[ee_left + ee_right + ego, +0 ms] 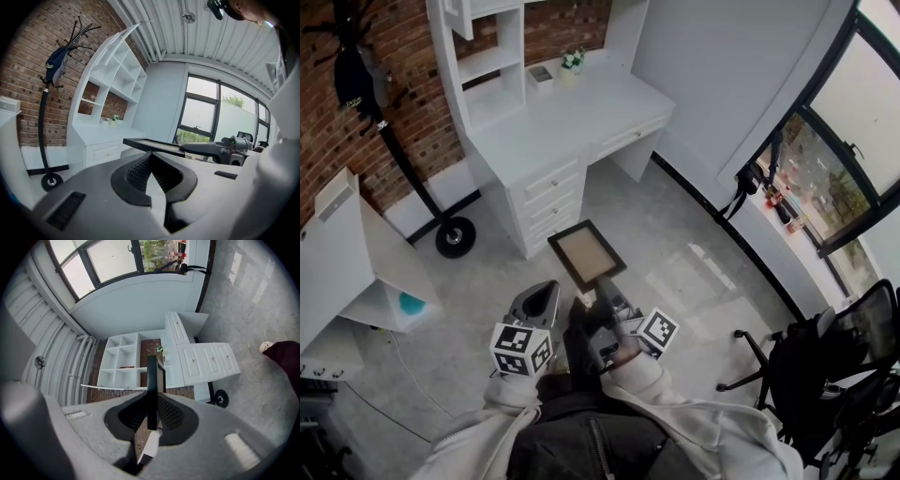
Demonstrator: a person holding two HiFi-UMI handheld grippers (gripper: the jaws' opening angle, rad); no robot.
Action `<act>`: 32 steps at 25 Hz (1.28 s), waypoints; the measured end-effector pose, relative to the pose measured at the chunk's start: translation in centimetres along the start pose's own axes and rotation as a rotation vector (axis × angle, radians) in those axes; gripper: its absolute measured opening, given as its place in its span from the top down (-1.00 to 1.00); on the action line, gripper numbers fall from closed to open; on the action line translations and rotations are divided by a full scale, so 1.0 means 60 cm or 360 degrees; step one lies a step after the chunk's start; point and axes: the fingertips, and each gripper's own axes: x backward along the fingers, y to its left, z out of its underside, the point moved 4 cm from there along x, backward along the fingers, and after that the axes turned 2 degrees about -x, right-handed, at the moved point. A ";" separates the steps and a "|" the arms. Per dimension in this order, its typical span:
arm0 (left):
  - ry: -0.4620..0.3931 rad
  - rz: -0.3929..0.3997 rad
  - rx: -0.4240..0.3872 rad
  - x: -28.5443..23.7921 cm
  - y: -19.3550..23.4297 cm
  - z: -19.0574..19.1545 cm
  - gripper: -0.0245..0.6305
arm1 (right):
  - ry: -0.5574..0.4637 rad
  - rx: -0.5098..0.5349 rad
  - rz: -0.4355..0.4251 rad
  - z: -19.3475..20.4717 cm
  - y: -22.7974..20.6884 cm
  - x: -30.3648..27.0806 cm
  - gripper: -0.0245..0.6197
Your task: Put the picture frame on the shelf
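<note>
The right gripper (604, 294) has the frame (587, 253) by one edge. Its fingers (168, 411) are nearly shut and press on the frame from both sides. The left gripper (542, 298) holds nothing, and its fingers (138, 171) are closed together.

The frame is up in the air over the floor (675, 244), lying almost flat, out in front of the person. The shelf (492, 64) is well apart from it, above the white bench (581, 112).

I think the job now is to carry the frame over to the shelf. To do it well:

- Hold tight all the way, because the grip is only on one thin edge and the frame could tip or slip.
- Walk close before reaching out.
- Turn the frame so it stands up, then pick a box in the shelf with room for it.
- Stay away from the little plant (571, 64) on the bench so it does not get knocked.
- Set the bottom edge down first, lean the top back, and only then let go.
- The empty left gripper can help steady the frame.
</note>
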 end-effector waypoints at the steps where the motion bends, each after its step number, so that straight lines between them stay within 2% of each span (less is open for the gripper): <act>1: -0.0002 -0.0005 -0.0003 -0.001 0.004 -0.002 0.92 | 0.0006 -0.0003 0.0004 0.001 -0.001 -0.004 0.74; 14: -0.0011 -0.0032 0.0006 -0.064 0.044 -0.029 0.92 | 0.0043 -0.0003 -0.0010 -0.038 0.003 -0.078 0.75; 32: -0.0019 -0.0077 0.0035 -0.255 0.144 -0.109 0.92 | 0.0116 -0.0019 0.0024 -0.152 0.007 -0.280 0.74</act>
